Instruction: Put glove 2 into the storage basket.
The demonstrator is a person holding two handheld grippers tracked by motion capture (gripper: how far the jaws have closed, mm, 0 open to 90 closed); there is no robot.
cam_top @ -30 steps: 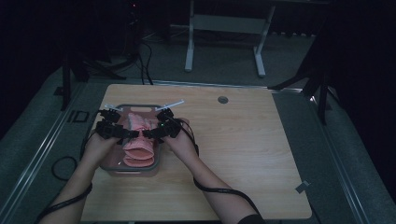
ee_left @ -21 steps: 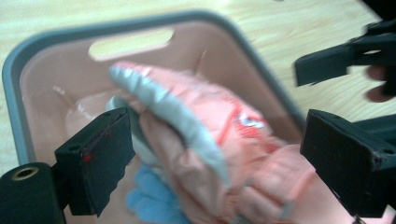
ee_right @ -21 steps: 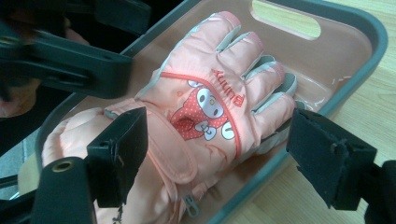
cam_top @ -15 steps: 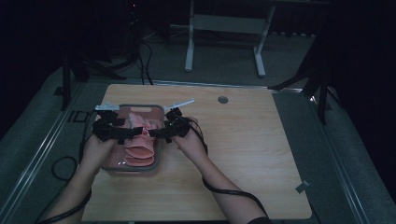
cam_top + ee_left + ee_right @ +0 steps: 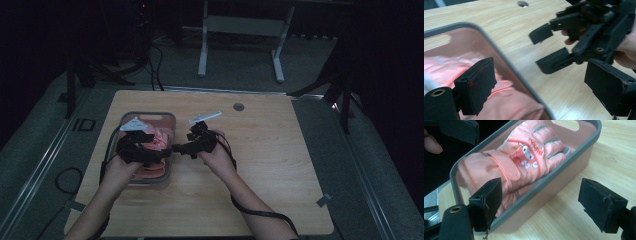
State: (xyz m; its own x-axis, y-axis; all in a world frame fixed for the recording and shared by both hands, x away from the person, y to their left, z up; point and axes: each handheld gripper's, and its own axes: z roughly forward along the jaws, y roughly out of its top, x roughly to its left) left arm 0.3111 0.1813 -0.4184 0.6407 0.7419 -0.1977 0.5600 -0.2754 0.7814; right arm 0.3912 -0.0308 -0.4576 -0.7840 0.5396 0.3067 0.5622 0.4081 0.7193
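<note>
A pink basket with a grey rim (image 5: 148,115) stands on the left of the wooden table and holds pink gloves (image 5: 159,140). In the right gripper view the top glove (image 5: 524,157) lies flat with a cartoon face on its back, inside the basket (image 5: 574,152). My left gripper (image 5: 159,156) hovers over the basket's right side; its jaws have just been opening and stand open with nothing gripped (image 5: 544,90). My right gripper (image 5: 179,148) is just off the basket's right rim, open and empty (image 5: 544,205). It faces the left gripper, which sees it as the right gripper (image 5: 551,47).
The wooden table (image 5: 280,165) stretches bare to the right of the hands, with a small round hole (image 5: 239,107) near its far edge. Cables trail from both grippers towards the near edge. A metal stand (image 5: 240,30) stands on the floor beyond the table.
Both grippers have drawn away from the gloves. The right one has slid right, off the basket; the left one has lifted and shifted right. The gloves stay in the basket.
</note>
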